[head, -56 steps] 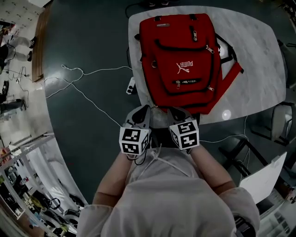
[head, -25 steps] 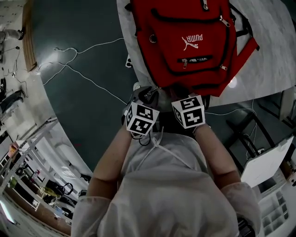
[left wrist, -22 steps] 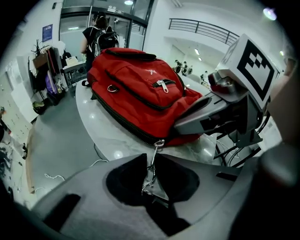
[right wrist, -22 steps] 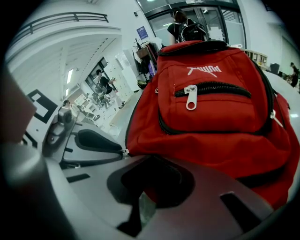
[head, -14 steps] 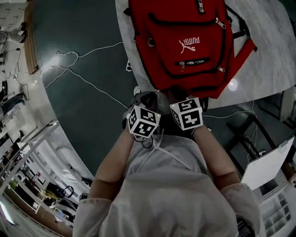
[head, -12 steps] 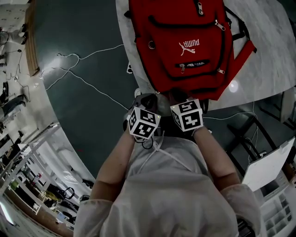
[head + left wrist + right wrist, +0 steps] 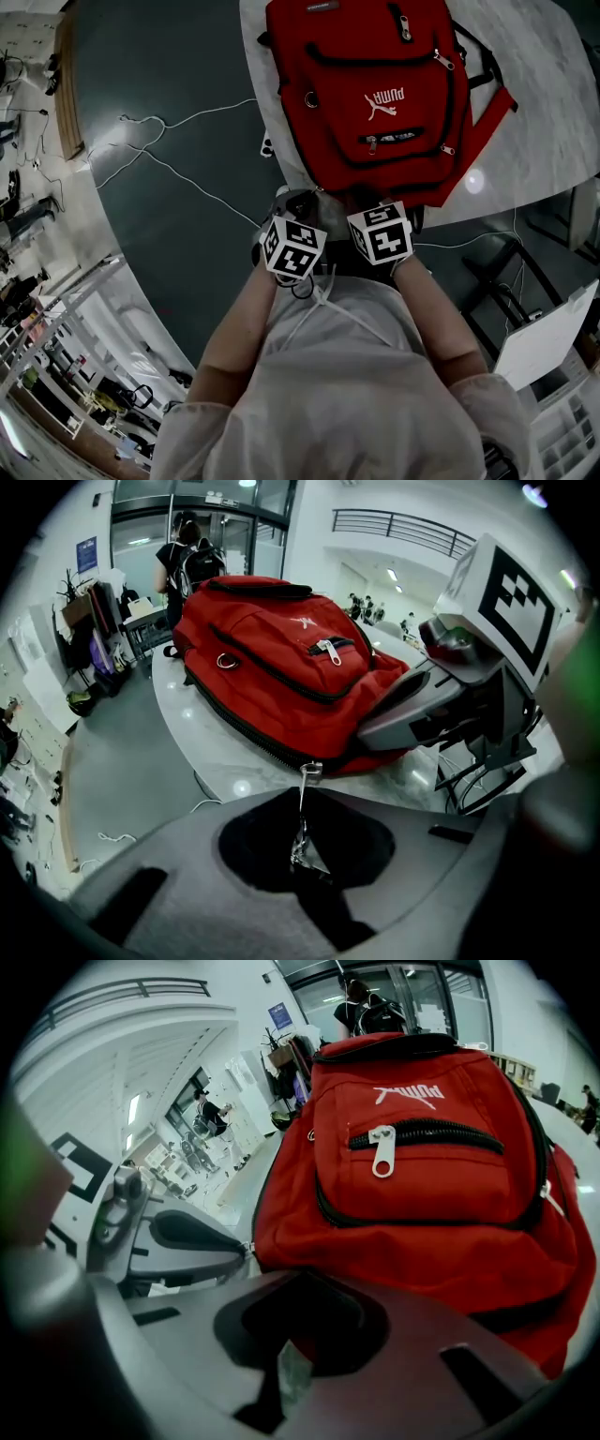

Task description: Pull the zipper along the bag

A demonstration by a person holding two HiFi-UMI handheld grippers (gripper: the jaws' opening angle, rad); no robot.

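A red backpack [image 7: 375, 94] lies flat on the pale marble table [image 7: 553, 94], bottom edge toward me. My left gripper [image 7: 309, 194] is at the bag's near left corner, shut on the metal zipper pull [image 7: 305, 799], which hangs taut from the black main zipper into the jaws [image 7: 302, 841]. My right gripper [image 7: 361, 199] sits beside it at the bag's bottom edge. In the right gripper view its jaws [image 7: 291, 1354] are together with red fabric of the backpack [image 7: 422, 1194] running into them. The front pocket zipper pull [image 7: 382, 1150] is untouched.
White cables [image 7: 169, 159] trail over the dark floor left of the table. A dark chair [image 7: 525, 281] and a white panel [image 7: 548, 342] stand at the right. A person [image 7: 187, 555] with a backpack stands far behind the table.
Since the earliest frame both grippers have moved forward to the bag's bottom edge. Over the last half second they hold nearly still; only the head view has shifted a little.
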